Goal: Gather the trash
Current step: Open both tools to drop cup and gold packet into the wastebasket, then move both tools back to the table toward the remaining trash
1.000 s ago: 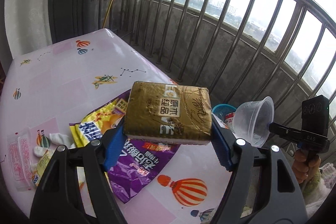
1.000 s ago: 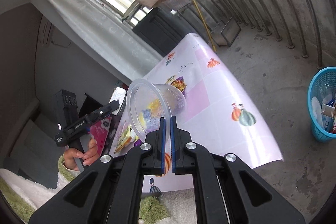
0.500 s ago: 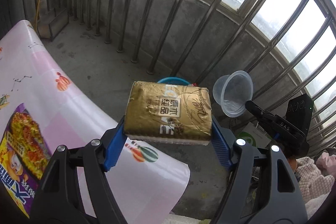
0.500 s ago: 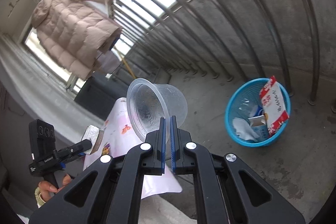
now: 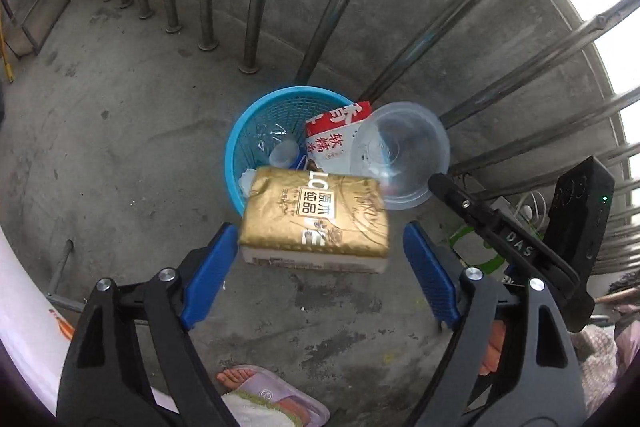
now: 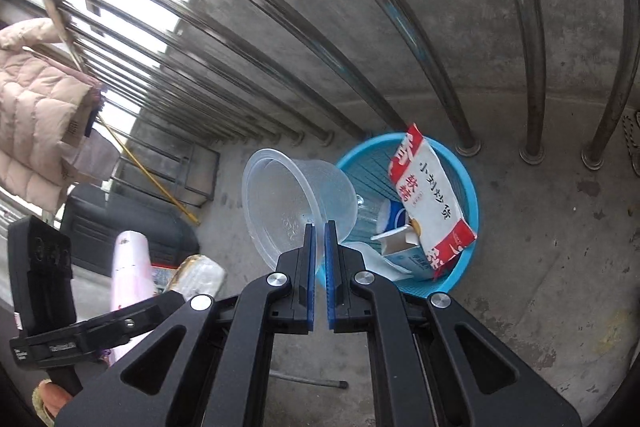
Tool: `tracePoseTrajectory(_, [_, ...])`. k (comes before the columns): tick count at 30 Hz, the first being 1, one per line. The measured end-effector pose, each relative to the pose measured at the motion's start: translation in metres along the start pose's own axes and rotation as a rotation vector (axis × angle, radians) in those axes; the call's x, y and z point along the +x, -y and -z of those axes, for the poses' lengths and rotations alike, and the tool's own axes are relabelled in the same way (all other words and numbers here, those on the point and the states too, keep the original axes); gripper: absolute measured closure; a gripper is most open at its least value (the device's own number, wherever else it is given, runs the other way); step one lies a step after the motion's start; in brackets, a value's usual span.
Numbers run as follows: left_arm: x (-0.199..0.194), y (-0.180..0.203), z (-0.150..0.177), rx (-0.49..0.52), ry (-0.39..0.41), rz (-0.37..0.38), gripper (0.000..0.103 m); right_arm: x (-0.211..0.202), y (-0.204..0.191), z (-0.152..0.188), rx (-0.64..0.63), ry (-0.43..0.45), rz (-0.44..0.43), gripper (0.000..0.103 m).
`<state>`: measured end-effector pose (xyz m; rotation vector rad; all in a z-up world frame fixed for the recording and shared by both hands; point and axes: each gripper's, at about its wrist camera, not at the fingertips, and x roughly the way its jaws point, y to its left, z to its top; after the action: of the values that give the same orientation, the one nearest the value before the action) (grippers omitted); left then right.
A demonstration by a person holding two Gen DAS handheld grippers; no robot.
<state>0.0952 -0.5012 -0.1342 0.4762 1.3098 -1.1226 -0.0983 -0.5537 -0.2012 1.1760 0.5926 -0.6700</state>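
Both views above shared basket

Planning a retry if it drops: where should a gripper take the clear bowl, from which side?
Pinch the clear bowl by its thin wall at the rim, one finger inside, one outside, from the mouth side. The right gripper holds it so; the body looks too wide to span.
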Motion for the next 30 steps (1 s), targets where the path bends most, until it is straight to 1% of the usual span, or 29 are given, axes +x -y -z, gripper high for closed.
tracePoseTrajectory(1, [0.006, -0.003, -0.004, -0.020, 0.007, -0.016, 0.022, 0.017, 0.008, -0.002, 0.021, -0.046, 0.033, 0.091])
tracePoseTrajectory(2, [0.007, -0.007, -0.005, -0.040, 0.013, -0.019, 0.022, 0.029, 0.016, -0.001, 0.045, -0.080, 0.063, 0.085])
tracePoseTrajectory(3, [0.007, -0.011, -0.006, -0.065, 0.020, -0.009, 0.022, 0.037, 0.023, 0.001, 0.070, -0.096, 0.075, 0.085])
tracePoseTrajectory(4, [0.005, -0.014, -0.004, -0.087, 0.028, 0.006, 0.022, 0.039, 0.027, 0.005, 0.082, -0.094, 0.067, 0.085])
tracePoseTrajectory(5, [0.001, -0.016, -0.002, -0.099, 0.035, 0.018, 0.022, 0.038, 0.028, 0.008, 0.084, -0.084, 0.063, 0.085])
tracePoseTrajectory(6, [-0.003, -0.018, 0.000, -0.101, 0.043, 0.025, 0.022, 0.036, 0.029, 0.011, 0.083, -0.074, 0.064, 0.082])
tracePoseTrajectory(8, [-0.013, -0.020, 0.003, -0.091, 0.068, 0.019, 0.022, 0.032, 0.030, 0.017, 0.080, -0.057, 0.062, 0.078])
tracePoseTrajectory(13, [-0.051, -0.025, 0.015, -0.090, 0.151, 0.002, 0.022, 0.017, 0.027, 0.023, 0.067, -0.018, 0.078, 0.078])
tracePoseTrajectory(15, [-0.069, -0.026, 0.020, -0.077, 0.191, -0.011, 0.022, 0.004, 0.016, 0.025, 0.036, 0.014, 0.087, 0.078])
tracePoseTrajectory(18, [-0.105, -0.028, 0.036, -0.060, 0.259, -0.023, 0.022, -0.020, -0.016, 0.031, -0.067, 0.069, 0.110, 0.076])
tracePoseTrajectory(19, [-0.116, -0.028, 0.043, -0.056, 0.281, -0.025, 0.022, -0.028, -0.028, 0.035, -0.107, 0.090, 0.122, 0.073])
tracePoseTrajectory(20, [-0.132, -0.030, 0.052, -0.053, 0.313, -0.028, 0.022, -0.038, -0.043, 0.039, -0.157, 0.117, 0.132, 0.064])
tracePoseTrajectory(21, [-0.145, -0.032, 0.061, -0.053, 0.342, -0.034, 0.019, -0.047, -0.057, 0.043, -0.203, 0.142, 0.139, 0.055])
tracePoseTrajectory(22, [-0.158, -0.034, 0.072, -0.057, 0.373, -0.044, 0.019, -0.055, -0.071, 0.048, -0.253, 0.167, 0.151, 0.050])
tracePoseTrajectory(23, [-0.174, -0.038, 0.085, -0.065, 0.411, -0.056, 0.018, -0.063, -0.088, 0.054, -0.306, 0.193, 0.169, 0.040])
tracePoseTrajectory(24, [-0.185, -0.042, 0.097, -0.073, 0.436, -0.067, 0.015, -0.071, -0.102, 0.059, -0.352, 0.218, 0.184, 0.032])
tracePoseTrajectory(25, [-0.199, -0.047, 0.110, -0.086, 0.460, -0.084, 0.013, -0.078, -0.117, 0.064, -0.398, 0.246, 0.204, 0.029])
tracePoseTrajectory(26, [-0.210, -0.051, 0.121, -0.097, 0.478, -0.091, 0.012, -0.085, -0.132, 0.069, -0.445, 0.270, 0.225, 0.021])
tracePoseTrajectory(27, [-0.223, -0.057, 0.133, -0.108, 0.498, -0.096, 0.012, -0.090, -0.149, 0.076, -0.492, 0.290, 0.245, 0.016])
tracePoseTrajectory(29, [-0.247, -0.069, 0.158, -0.132, 0.538, -0.113, 0.011, -0.099, -0.180, 0.089, -0.577, 0.320, 0.269, 0.011])
tracePoseTrajectory(30, [-0.261, -0.076, 0.171, -0.150, 0.562, -0.134, 0.011, -0.104, -0.193, 0.095, -0.616, 0.332, 0.270, 0.007])
